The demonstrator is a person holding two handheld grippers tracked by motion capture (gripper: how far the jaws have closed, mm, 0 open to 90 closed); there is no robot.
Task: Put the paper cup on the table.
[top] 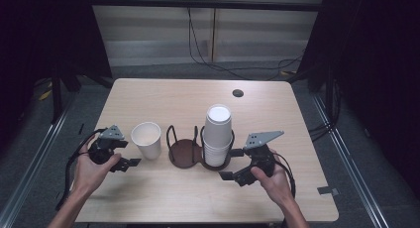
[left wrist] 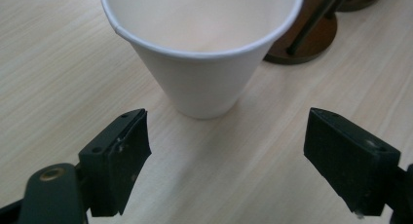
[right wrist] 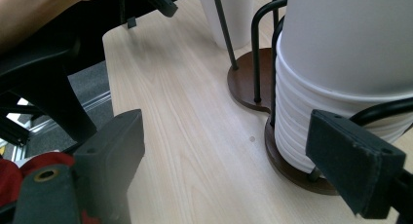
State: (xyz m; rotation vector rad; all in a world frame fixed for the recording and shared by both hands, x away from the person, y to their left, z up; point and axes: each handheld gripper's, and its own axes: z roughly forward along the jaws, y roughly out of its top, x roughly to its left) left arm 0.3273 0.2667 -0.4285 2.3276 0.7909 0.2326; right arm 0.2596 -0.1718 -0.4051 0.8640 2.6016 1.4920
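My left gripper (top: 130,163) sits just short of the single paper cup (top: 147,139), jaws apart and empty. To grip cleanly I'd slide in level and straddle it. My right gripper (top: 232,164) waits wide, empty, beside the cup stack (top: 217,135) in the holder (top: 184,153).

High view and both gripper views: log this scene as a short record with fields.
surface: light wood table
single cup: white paper cup, upright, empty, left of the holder
holder: dark two-bay cup holder, left bay empty
stack: inverted white cup stack in the right bay
left tongs: open, just short of the single cup, nothing between the jaws
right tongs: open, beside the stack's base, not gripping
table hole: dark round grommet near the far edge
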